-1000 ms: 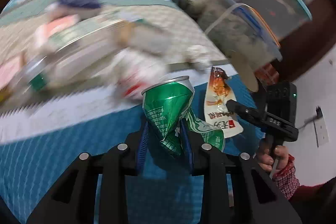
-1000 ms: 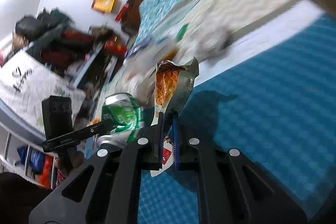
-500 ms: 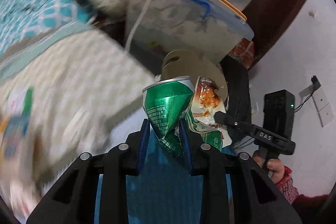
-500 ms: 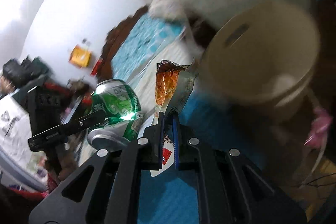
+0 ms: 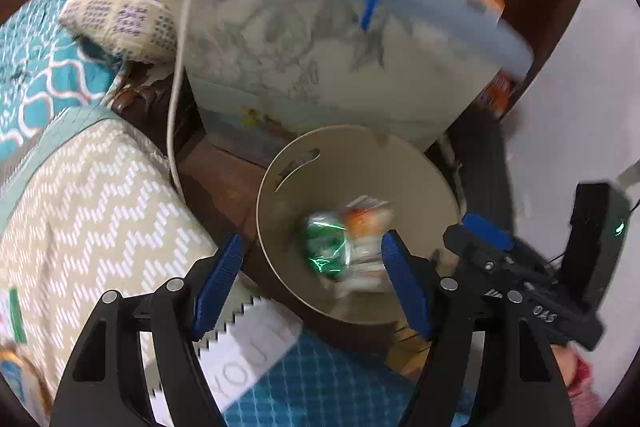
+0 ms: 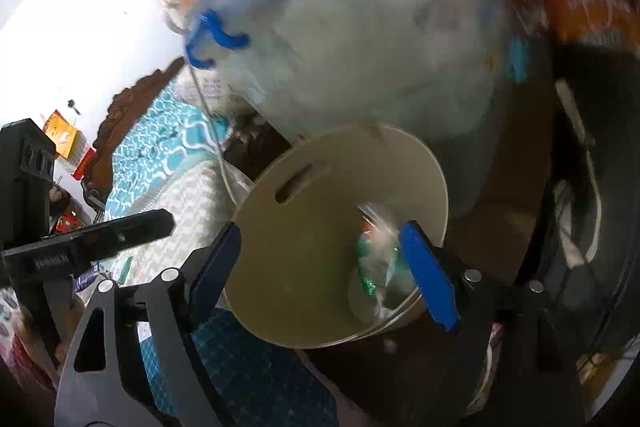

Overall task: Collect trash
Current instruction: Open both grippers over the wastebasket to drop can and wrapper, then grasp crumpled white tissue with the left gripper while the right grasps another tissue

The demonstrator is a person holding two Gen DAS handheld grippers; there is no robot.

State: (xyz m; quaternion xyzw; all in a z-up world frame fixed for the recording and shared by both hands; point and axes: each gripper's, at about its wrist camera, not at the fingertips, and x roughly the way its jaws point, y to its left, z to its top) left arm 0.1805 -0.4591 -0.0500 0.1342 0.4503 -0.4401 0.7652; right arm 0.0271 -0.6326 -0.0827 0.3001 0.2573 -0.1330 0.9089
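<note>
Left tongs (image 5: 310, 275): opening, gripping nothing.
Right tongs (image 6: 340, 267): opening, empty.
Crushed green can (image 5: 325, 243), orange snack wrapper (image 5: 366, 223): falling inside round beige plastic bin (image 5: 280, 187), directly below both tongs.

Both wrist cams look steeply down, close over the bin (image 5: 320, 163) (image 6: 304, 227) beside the bed (image 5: 100, 195); both share bin interior.

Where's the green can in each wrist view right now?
Left wrist: green can, blurred, inside the beige bin, low centre.
Right wrist: green can, blurred, inside the bin, right of centre.
Shared landmark: the bin's handle slot.
</note>
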